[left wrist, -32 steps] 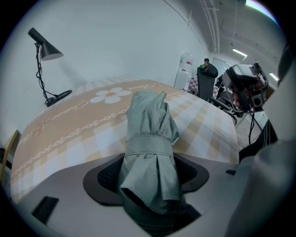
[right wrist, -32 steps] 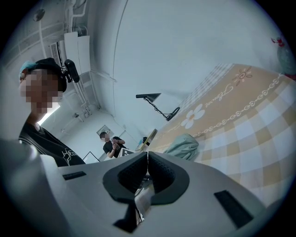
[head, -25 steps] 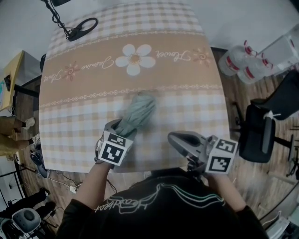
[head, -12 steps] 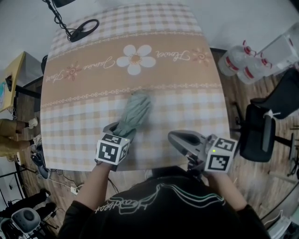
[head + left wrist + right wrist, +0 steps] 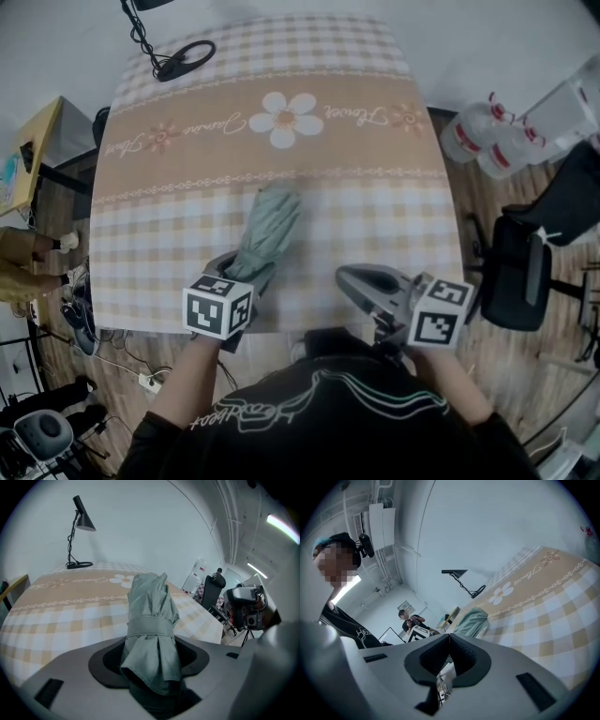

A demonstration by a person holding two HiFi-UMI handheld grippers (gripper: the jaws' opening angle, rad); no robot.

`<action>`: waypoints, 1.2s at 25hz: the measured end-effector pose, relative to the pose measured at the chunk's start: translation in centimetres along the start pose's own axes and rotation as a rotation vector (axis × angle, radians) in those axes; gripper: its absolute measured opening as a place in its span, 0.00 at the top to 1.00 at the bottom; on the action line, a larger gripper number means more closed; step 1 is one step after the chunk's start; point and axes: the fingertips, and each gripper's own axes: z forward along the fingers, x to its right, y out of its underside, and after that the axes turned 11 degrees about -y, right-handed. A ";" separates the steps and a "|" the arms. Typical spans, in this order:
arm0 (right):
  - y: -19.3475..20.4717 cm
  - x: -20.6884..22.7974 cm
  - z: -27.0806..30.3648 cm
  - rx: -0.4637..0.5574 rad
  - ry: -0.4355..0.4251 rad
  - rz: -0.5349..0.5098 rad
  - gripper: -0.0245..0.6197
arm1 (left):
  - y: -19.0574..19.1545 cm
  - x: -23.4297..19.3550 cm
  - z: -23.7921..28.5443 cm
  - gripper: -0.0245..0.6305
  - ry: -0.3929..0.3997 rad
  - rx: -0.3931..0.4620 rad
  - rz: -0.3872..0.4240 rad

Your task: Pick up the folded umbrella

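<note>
The folded grey-green umbrella (image 5: 267, 225) lies lengthwise over the checked tablecloth (image 5: 375, 197), its near end between the jaws of my left gripper (image 5: 242, 274). In the left gripper view the umbrella (image 5: 150, 616), bound by its strap, fills the gap, and the left gripper (image 5: 152, 656) is shut on it, pads pressing both sides. My right gripper (image 5: 361, 279) hovers at the table's near edge, right of the umbrella, holding nothing. In the right gripper view the right gripper (image 5: 449, 653) is shut with its pads together, and the umbrella (image 5: 471, 620) shows beyond to the left.
A black desk lamp (image 5: 183, 58) stands at the table's far left corner. Large water bottles (image 5: 487, 131) and a black chair (image 5: 525, 262) are on the floor to the right. A yellow side table (image 5: 28, 150) stands left. A camera on a tripod (image 5: 243, 609) stands off the table's right side.
My left gripper has rolled and drawn back towards the near edge, rising a little with the umbrella in it. The right gripper has shifted only slightly.
</note>
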 end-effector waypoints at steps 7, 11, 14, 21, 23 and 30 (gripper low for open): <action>0.7 -3.0 0.8 0.005 -0.021 -0.045 0.95 | -0.8 1.4 -4.8 0.57 0.054 0.098 -0.042; 1.1 -5.2 1.2 0.007 -0.033 -0.076 0.95 | -0.9 2.2 -8.1 0.57 0.081 0.144 -0.049; 1.5 -7.0 1.4 0.008 -0.044 -0.099 0.95 | -1.0 2.7 -10.7 0.57 0.096 0.184 -0.051; 2.6 -11.2 2.1 0.022 -0.067 -0.156 0.95 | -0.7 3.3 -16.0 0.57 0.116 0.271 -0.060; 3.0 -12.5 2.3 0.019 -0.072 -0.173 0.95 | -0.4 3.2 -17.5 0.57 0.110 0.288 -0.053; 3.9 -15.8 -2.7 0.010 -0.089 -0.278 0.95 | -0.5 8.6 -21.3 0.57 0.105 0.400 -0.034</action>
